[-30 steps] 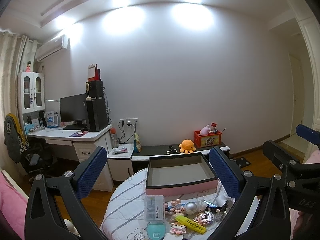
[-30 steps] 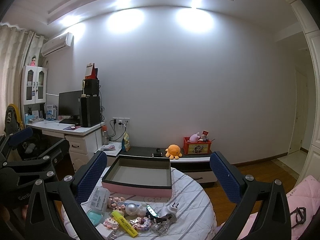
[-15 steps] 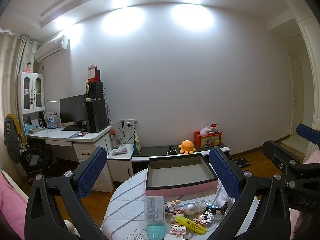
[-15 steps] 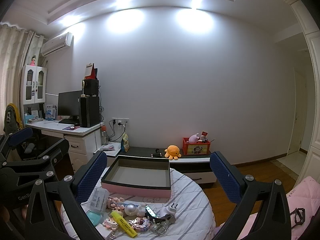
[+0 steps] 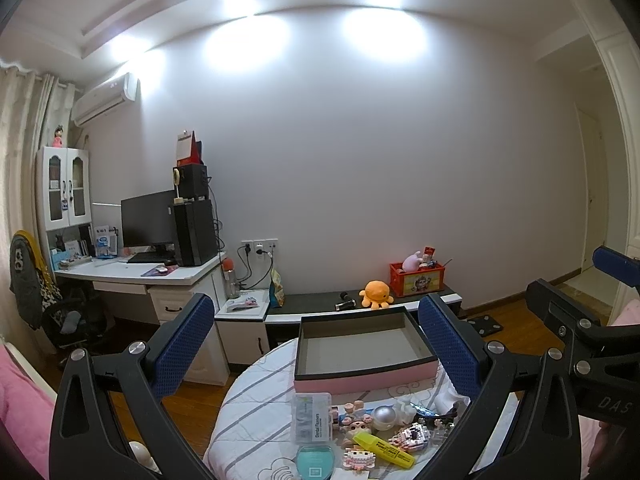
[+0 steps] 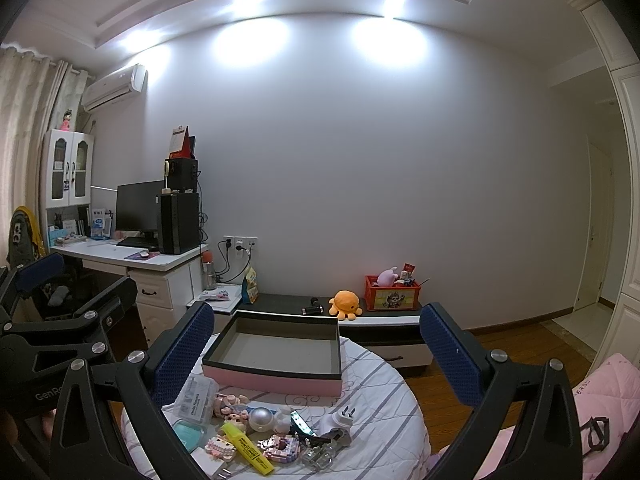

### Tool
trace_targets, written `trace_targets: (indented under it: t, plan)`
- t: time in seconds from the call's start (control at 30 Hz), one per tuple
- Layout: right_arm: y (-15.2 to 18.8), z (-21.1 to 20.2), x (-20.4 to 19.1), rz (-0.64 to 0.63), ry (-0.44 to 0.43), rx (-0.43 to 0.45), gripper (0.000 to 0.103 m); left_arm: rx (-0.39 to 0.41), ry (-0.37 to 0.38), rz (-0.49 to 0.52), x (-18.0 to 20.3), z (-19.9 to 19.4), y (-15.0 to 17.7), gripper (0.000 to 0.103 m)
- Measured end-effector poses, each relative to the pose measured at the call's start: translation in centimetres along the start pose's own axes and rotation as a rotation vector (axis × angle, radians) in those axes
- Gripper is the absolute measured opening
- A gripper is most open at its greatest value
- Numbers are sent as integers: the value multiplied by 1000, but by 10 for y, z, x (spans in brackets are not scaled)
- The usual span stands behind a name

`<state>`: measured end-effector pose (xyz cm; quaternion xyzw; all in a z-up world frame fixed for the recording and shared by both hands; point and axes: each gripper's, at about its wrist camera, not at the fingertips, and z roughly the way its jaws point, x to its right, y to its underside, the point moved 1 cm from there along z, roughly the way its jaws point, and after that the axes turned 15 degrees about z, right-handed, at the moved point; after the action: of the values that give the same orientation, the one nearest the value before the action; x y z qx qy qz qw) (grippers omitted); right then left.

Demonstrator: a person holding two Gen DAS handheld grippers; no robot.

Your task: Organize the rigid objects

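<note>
hovering above the counter (image 6: 384, 396), left tongs (image 5: 316, 344) and right tongs (image 6: 316, 344) both gaped wide, nothing held. pink box (image 6: 276, 356) sat empty at the far side. highlighter (image 6: 248, 448), silver ball (image 6: 262, 418), plug (image 6: 340, 420), floss case (image 5: 312, 420) all loose in front of it. nothing sorted yet, judging by that.

On your round table (image 6: 384, 396): the open box (image 6: 276, 350) sits at the far side, nothing in it. Before it lies your clutter — floss-pick case (image 6: 196, 400) at left, ball (image 6: 262, 418) in the middle, plug adapter (image 6: 340, 420) at right, highlighter (image 6: 248, 448) nearest you. Behind the table — a low cabinet (image 6: 288, 302) against the wall, carrying the plush octopus (image 6: 346, 303), with the crate (image 6: 392, 293) to its right. The desk (image 6: 132, 258) stands at far left.
</note>
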<state>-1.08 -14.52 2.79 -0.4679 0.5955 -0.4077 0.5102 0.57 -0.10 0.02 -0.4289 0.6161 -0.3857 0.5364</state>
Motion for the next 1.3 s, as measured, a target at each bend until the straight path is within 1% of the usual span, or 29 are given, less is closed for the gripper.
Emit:
trace_targets:
  t: [0.43,0.77,1.0,1.1,1.17,1.23,1.3]
  plan:
    - [2,0,0,-5,3,-6,103,-6,4,1,-2,-2,-1,103]
    - [7,5,-2,-11,6,-34,103,-33,7,8,-3,0,1,103]
    - [8,8,-1,-11,7,-46,103,-35,12,9,-2,1,3,103]
    - [14,14,0,-17,8,-63,103,-49,16,12,-2,7,12,103]
    - [22,23,3,-24,18,-87,103,-74,13,11,-4,14,25,103]
    - [32,30,8,-21,24,-105,103,-116,11,8,-7,25,41,103]
    - [46,40,15,-12,37,-143,103,-163,9,6,-10,35,61,103]
